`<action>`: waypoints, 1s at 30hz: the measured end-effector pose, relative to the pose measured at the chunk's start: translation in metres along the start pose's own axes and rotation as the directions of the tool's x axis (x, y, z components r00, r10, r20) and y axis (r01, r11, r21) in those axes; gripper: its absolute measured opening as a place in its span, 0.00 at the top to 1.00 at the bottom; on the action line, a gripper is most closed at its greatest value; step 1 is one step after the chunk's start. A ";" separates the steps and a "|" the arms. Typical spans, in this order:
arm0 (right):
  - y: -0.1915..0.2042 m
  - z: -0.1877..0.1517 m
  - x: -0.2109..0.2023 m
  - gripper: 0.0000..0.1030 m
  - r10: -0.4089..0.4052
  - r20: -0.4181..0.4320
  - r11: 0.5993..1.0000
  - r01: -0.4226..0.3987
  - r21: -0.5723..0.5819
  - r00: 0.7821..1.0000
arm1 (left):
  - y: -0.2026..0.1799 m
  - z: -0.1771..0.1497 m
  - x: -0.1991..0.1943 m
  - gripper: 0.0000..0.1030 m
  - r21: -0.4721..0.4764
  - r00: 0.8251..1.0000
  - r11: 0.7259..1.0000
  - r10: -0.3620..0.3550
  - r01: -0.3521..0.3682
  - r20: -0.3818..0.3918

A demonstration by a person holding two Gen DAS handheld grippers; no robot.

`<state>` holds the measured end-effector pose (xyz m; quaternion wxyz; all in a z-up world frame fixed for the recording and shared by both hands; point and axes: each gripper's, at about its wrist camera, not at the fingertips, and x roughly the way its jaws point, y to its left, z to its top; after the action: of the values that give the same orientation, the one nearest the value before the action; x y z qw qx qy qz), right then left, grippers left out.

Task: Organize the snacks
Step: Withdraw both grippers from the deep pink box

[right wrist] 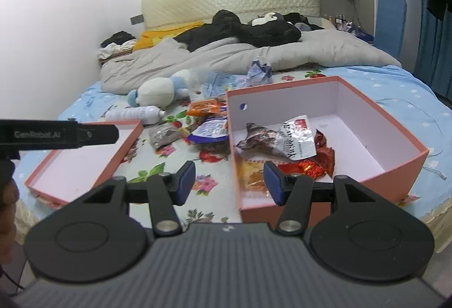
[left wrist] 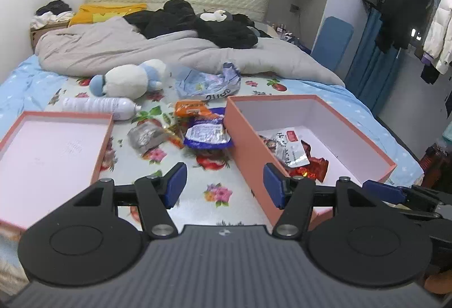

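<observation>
Both the left gripper [left wrist: 224, 186] and right gripper [right wrist: 229, 183] are hanging with jaws spread wide, empty, above the bed's near edge; crinkled foil snack packets [right wrist: 285, 147] are lying inside the rectangular salmon cardboard box [right wrist: 395, 135].

Bed [left wrist: 220, 192], pink box [left wrist: 245, 138], lid [left wrist: 104, 147], snacks [left wrist: 206, 135], bottle [left wrist: 99, 106]

I find the box [right wrist: 333, 99] on the bed [right wrist: 395, 87]. Several snack packets [right wrist: 285, 144] lie inside it. Left of the box, more loose packets [left wrist: 180, 130] lie on the bed; further left sits the lid [left wrist: 50, 149]. Behind the box lie a plush toy [left wrist: 127, 82], a bottle [left wrist: 99, 106] and a duvet [left wrist: 141, 45].
</observation>
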<state>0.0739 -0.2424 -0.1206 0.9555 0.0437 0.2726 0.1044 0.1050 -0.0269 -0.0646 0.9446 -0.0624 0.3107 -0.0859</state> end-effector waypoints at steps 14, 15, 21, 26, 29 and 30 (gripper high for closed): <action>0.024 -0.038 0.004 0.46 0.036 -0.044 0.999 -0.037 -0.023 0.998 | 0.038 -0.048 -0.014 0.36 -0.060 0.997 0.997 0.042 -0.045 -0.061; 0.027 -0.039 0.008 0.46 0.036 -0.043 0.999 -0.037 -0.031 0.998 | 0.044 -0.050 -0.008 0.36 -0.069 0.996 0.996 0.044 -0.049 -0.072; 0.050 -0.047 0.037 0.46 0.026 -0.004 0.995 -0.026 -0.092 1.000 | 0.060 -0.046 0.029 0.33 -0.042 0.993 0.996 0.072 -0.076 -0.094; 0.072 -0.042 0.061 0.46 0.032 0.046 0.983 -0.023 -0.185 0.998 | 0.077 -0.032 0.066 0.31 -0.011 0.992 0.996 0.085 -0.086 -0.093; 0.081 -0.039 0.081 0.46 0.014 0.060 0.974 0.000 -0.227 0.998 | 0.091 -0.021 0.094 0.29 -0.009 0.991 0.995 0.098 -0.100 -0.094; 0.083 -0.038 0.088 0.46 0.008 0.061 0.971 0.007 -0.240 0.998 | 0.096 -0.017 0.105 0.29 -0.004 0.989 0.994 0.110 -0.111 -0.098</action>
<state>0.1125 -0.1406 -0.1862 0.9617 -0.0691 0.2282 0.1354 0.1899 0.0445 -0.1554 0.9313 -0.0451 0.3598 -0.0352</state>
